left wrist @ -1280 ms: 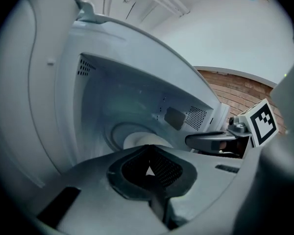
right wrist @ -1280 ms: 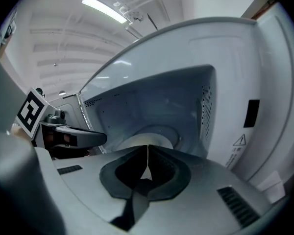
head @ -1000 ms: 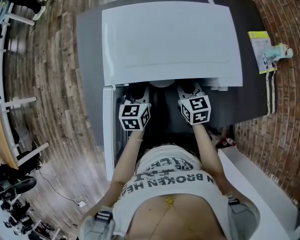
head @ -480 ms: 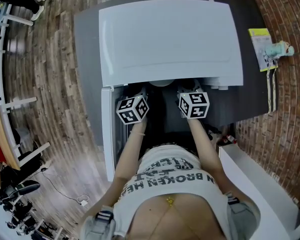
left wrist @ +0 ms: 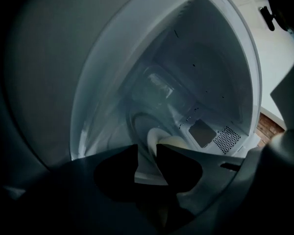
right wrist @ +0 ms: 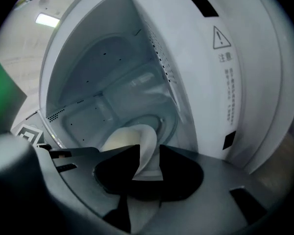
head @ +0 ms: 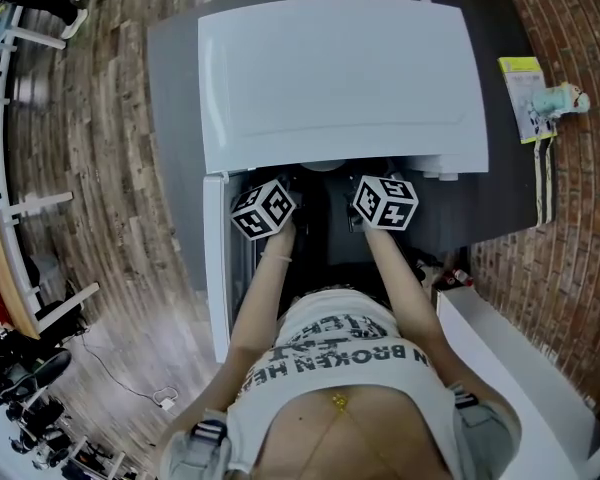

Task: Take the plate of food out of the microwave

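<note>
Left gripper and right gripper each pinch 1 side of the rim of the plate inside the microwave, a 2-sided hold likely meant to keep it level during withdrawal.

Gripper views: plate mostly behind jaws, only a rim strip shows; food can't be told. Warning label print too small to read. Head view: microwave top hides inside & jaws.

wood-plank floor | red brick wall | dark grey table
</note>
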Available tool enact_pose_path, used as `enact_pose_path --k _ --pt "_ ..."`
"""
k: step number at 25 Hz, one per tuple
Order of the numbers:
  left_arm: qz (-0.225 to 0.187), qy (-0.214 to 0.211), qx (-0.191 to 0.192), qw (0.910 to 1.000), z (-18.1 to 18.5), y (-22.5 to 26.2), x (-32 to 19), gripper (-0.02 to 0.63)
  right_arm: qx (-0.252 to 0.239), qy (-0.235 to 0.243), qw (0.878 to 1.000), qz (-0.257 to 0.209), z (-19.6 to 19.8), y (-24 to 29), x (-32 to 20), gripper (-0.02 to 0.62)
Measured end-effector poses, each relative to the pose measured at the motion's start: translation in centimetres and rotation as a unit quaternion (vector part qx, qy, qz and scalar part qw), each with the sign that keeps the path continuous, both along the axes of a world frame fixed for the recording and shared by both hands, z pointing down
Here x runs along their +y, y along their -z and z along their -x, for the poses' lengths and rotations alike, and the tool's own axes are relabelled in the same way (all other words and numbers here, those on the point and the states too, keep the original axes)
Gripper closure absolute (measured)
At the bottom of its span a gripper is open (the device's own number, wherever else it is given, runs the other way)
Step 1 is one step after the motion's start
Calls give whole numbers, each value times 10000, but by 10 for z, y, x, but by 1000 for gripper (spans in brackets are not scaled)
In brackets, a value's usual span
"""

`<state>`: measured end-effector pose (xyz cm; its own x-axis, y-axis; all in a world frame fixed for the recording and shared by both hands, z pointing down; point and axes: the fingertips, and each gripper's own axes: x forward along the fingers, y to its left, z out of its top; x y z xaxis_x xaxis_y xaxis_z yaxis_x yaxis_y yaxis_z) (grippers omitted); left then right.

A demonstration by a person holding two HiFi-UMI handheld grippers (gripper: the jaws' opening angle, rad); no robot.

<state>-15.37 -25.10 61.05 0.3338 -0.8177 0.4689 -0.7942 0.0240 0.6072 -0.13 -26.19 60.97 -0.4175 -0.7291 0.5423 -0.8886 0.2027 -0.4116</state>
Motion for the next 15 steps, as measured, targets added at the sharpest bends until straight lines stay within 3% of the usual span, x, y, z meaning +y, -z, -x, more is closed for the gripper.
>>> enact_pose_path --k 6,15 --pt "-54 88 263 9996 -3 -1 -3 505 -427 -262 9984 254 0 -6 -5 494" --pt "27 75 525 9986 -8 -2 0 546 -704 -158 9966 389 1 -6 -5 513"
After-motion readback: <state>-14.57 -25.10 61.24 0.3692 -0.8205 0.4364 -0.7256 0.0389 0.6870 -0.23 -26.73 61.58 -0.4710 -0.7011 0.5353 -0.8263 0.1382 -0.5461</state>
